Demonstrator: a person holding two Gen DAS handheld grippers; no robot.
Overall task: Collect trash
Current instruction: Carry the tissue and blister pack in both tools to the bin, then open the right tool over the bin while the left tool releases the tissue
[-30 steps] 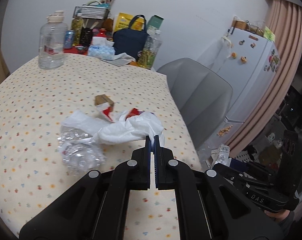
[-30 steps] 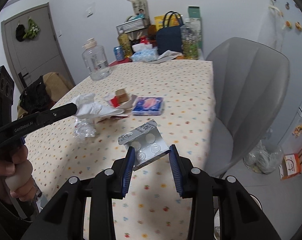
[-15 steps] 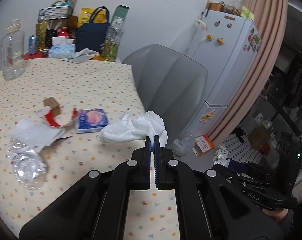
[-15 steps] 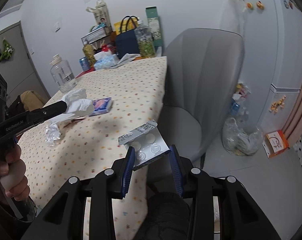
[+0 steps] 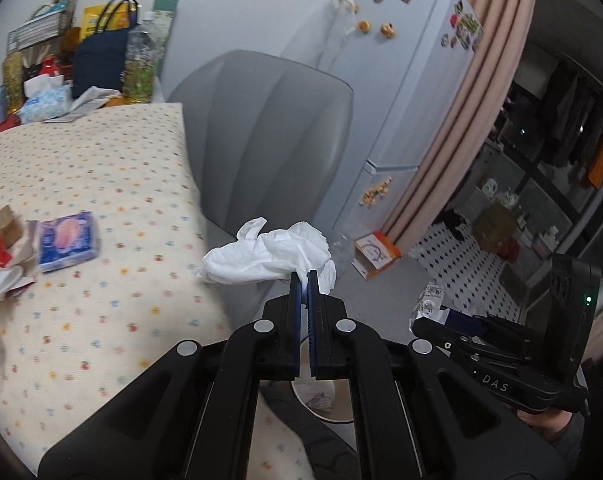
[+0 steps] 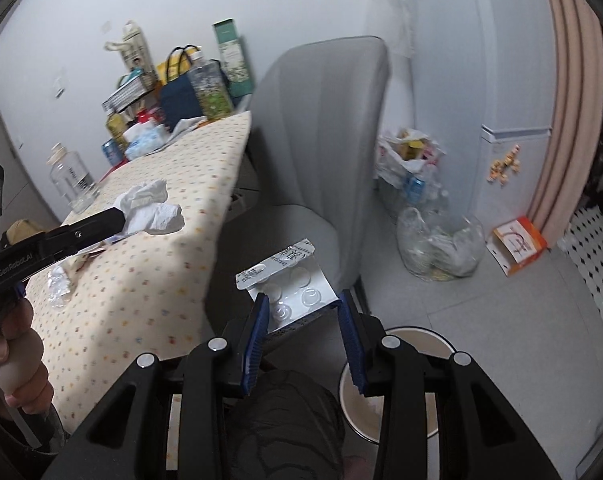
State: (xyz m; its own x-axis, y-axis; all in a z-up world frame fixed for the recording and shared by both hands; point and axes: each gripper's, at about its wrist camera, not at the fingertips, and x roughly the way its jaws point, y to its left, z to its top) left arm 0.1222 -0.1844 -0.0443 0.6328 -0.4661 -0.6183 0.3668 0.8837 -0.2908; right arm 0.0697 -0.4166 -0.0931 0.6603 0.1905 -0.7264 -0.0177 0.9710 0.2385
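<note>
Trash is in both grippers at once, which looks like a way to save a trip. A crumpled white paper tissue (image 5: 267,254) hangs pinched by one corner in the left gripper (image 5: 304,280), whose blue pads are clamped tight on it; the rest of the wad juts out toward ten o'clock, clear of the cream dotted tablecloth (image 5: 101,280). An emptied clear-plastic blister pack with a peeled foil backing (image 6: 291,280) sits crosswise in the right gripper (image 6: 301,312), the pads pressing on its two long edges, so the stiff card bridges the gap and cannot swing.

Both tools point down and past the table edge, over the floor in front of the grey padded chair (image 6: 321,140). In the right wrist view a round white bin with a dark rim (image 6: 401,392) lies just below the fingers at about five o'clock, so I judge the drop is close. The left wrist view shows what seems to be the same bin under its own fingers, at six o'clock.

More litter waits on the table at nine o'clock in the left view: a blue and pink tissue packet (image 5: 67,242), torn red and white wrappers (image 5: 5,246) and a small brown cardboard box (image 5: 7,220).
</note>
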